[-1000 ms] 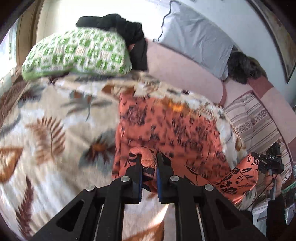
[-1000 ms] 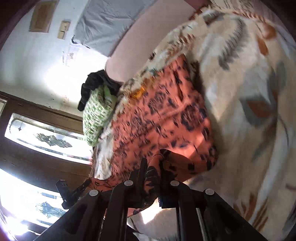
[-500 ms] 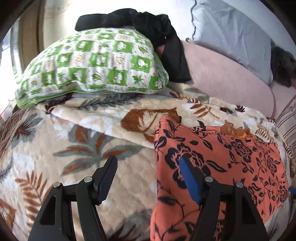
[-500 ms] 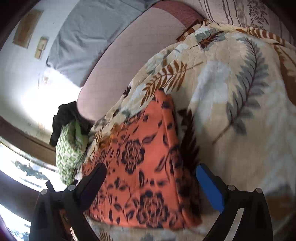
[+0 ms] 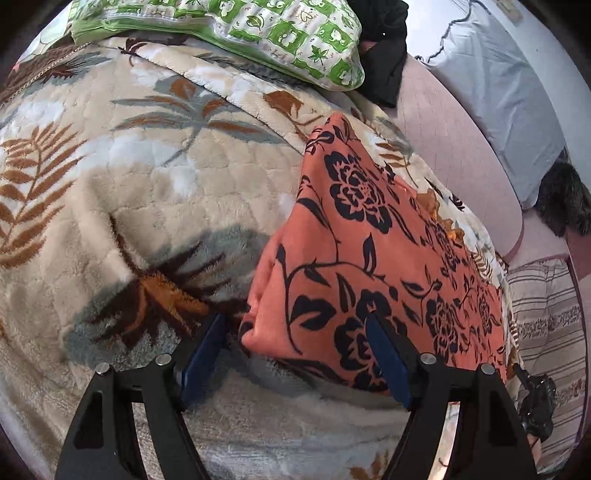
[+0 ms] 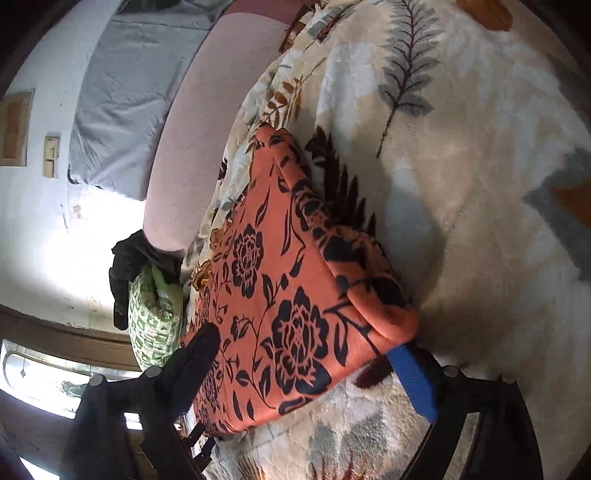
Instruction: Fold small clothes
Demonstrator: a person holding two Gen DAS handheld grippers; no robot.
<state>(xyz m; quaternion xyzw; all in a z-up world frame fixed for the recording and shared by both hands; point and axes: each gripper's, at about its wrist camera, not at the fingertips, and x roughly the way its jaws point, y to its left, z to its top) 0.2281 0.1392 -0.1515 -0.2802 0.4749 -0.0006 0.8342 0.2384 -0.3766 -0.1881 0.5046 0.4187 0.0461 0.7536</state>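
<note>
L gripper [image 5: 295, 350] jaws wide, just been opening, pads clear of cloth [image 5: 369, 266]; its near-left corner lies between them. Orange floral cloth folded flat on blanket [image 5: 129, 192], toward its far-right edge by sofa back. R gripper [image 6: 306, 373] jaws apart, just narrowed, straddling near-right corner w/o pinching.

A home bedroom: a bed under a leaf-patterned fleece blanket [image 5: 155, 177], a green checked pillow [image 5: 258, 33] beyond the claw, a grey pillow [image 5: 509, 96].
</note>
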